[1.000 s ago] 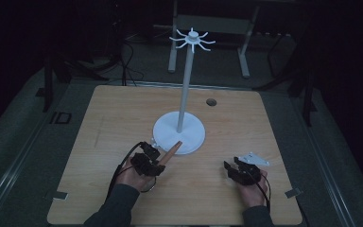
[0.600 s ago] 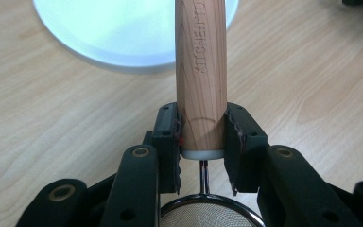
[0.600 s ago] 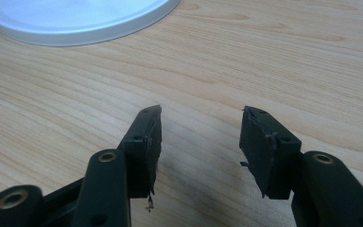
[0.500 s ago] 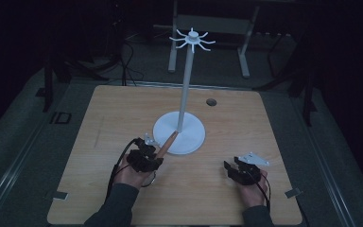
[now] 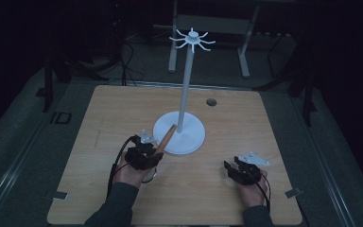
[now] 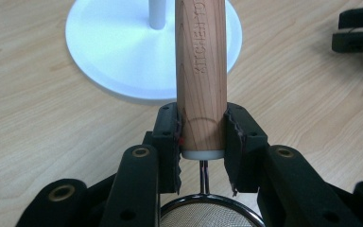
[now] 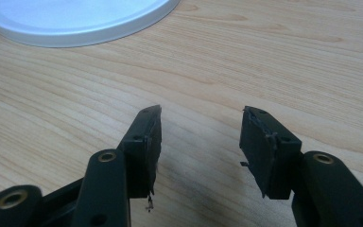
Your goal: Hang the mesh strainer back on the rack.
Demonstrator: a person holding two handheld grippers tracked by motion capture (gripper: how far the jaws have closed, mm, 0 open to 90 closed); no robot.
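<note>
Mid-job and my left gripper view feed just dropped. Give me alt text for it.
The left tool is shut on a strainer's wooden handle, near where it meets the mesh bowl below. Behind it, the white stand base sits on the wooden table.

strainer mesh [image 6: 211, 216] cropped, handle [image 6: 201, 71] top cropped
</note>
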